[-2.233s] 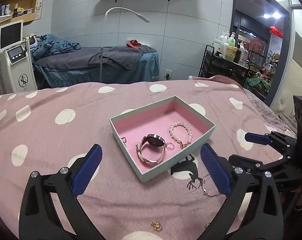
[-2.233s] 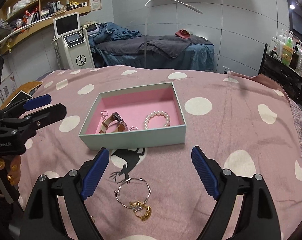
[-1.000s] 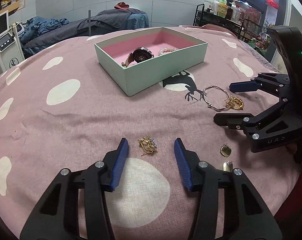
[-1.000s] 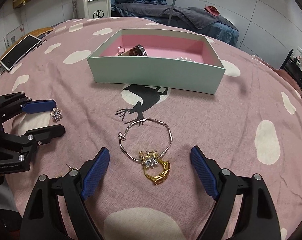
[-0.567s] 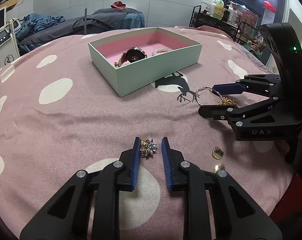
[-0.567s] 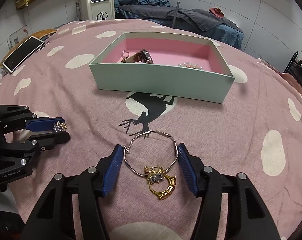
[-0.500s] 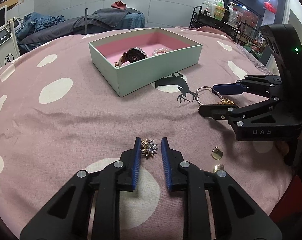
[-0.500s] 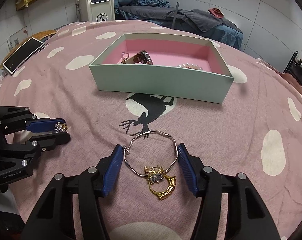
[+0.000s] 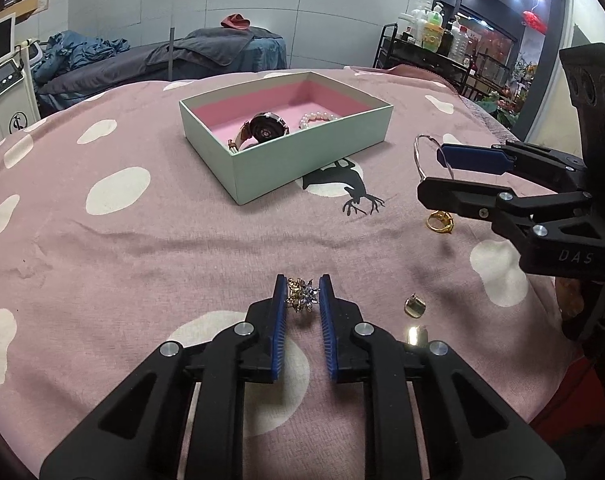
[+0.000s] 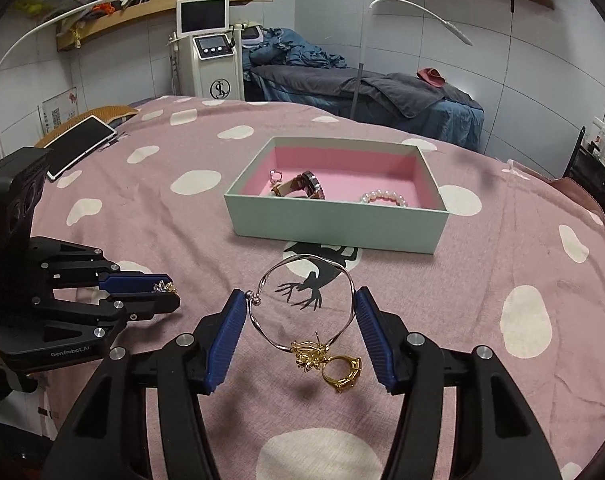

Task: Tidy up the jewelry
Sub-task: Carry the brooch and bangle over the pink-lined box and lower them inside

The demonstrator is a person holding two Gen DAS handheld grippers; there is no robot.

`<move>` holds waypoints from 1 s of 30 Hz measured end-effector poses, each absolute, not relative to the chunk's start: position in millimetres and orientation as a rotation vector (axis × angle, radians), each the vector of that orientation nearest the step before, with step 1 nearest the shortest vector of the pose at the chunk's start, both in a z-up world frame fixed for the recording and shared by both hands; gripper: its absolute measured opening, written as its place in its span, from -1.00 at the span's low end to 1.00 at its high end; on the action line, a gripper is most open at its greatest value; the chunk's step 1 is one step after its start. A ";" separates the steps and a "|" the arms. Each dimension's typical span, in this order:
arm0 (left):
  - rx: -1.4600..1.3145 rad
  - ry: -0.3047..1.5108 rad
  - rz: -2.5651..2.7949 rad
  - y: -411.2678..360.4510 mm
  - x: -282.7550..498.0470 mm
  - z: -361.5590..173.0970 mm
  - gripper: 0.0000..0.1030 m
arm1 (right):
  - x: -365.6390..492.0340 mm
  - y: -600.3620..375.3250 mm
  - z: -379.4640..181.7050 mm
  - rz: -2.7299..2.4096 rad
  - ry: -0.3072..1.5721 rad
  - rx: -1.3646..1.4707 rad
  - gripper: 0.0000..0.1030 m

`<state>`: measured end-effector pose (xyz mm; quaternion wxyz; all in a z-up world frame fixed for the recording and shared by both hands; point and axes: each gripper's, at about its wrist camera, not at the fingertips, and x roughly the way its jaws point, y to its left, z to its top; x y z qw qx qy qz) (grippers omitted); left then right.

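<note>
The left gripper (image 9: 303, 294) pinches a flower brooch (image 9: 300, 295) between its tips; its jaws have just been closing. The right gripper (image 10: 300, 312) clamps a silver bangle (image 10: 302, 300) across its width, lifted off the cloth, a gold charm (image 10: 308, 354) dangling below. The box (image 10: 334, 228) lies ahead of both. Carry each piece level and slowly, clear the near wall, and release low over bare pink lining beside the watch (image 10: 302, 190).
</note>
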<state>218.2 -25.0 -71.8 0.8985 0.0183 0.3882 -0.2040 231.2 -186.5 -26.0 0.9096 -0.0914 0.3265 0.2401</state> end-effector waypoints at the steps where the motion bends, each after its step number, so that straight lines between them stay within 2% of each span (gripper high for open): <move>1: 0.038 0.800 -0.424 -24.9 217.2 -70.5 -0.68 | 228.0 -186.9 -23.6 0.506 0.654 -0.180 0.07; 5: 0.039 0.794 -0.428 -24.8 215.5 -69.1 -0.68 | 223.2 -188.3 -17.2 0.511 0.610 -0.153 0.07; 16: 0.021 0.786 -0.435 -22.9 218.1 -64.2 -0.68 | 223.3 -189.4 -18.2 0.504 0.629 -0.140 0.07; 30: 0.040 0.723 -0.448 -23.3 266.1 -20.3 -0.68 | 251.1 -176.1 2.1 0.508 0.617 -0.205 0.07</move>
